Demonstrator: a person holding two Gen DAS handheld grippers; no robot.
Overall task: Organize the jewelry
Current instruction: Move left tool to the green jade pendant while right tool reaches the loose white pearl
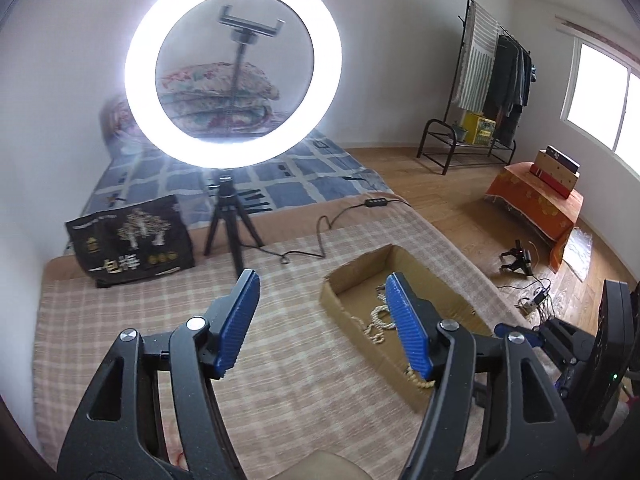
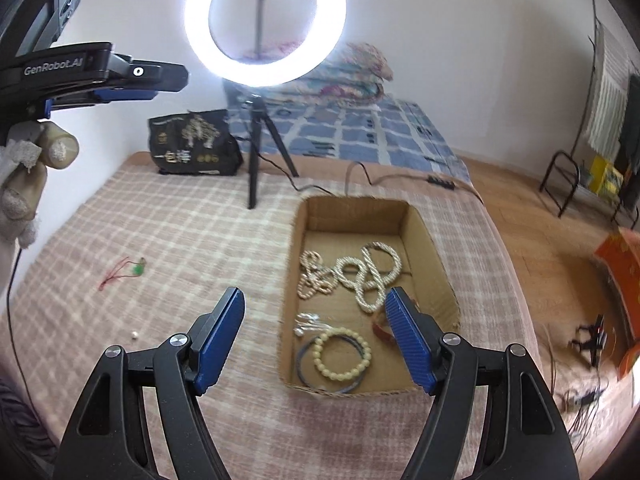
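A: My grippers?
B: Left gripper (image 1: pixel 320 280) and right gripper (image 2: pixel 316 296) both spread wide, holding nothing.
A: Jewelry?
B: Pearl necklaces (image 2: pixel 360 274) and bead bracelet (image 2: pixel 340 354) lie in the cardboard box (image 2: pixel 432 248); red-string pendant (image 2: pixel 122 272) lies well apart on the checked blanket (image 2: pixel 192 224). Ring light (image 2: pixel 264 20) tripod stands behind the box

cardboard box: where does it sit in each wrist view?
Left wrist: cardboard box right of centre on the checked blanket, partly behind the left gripper's right finger.
Right wrist: cardboard box at centre-right, interior with pearl necklaces fully visible, above the right gripper.
Shared landmark: ring light on its tripod, beyond the box.
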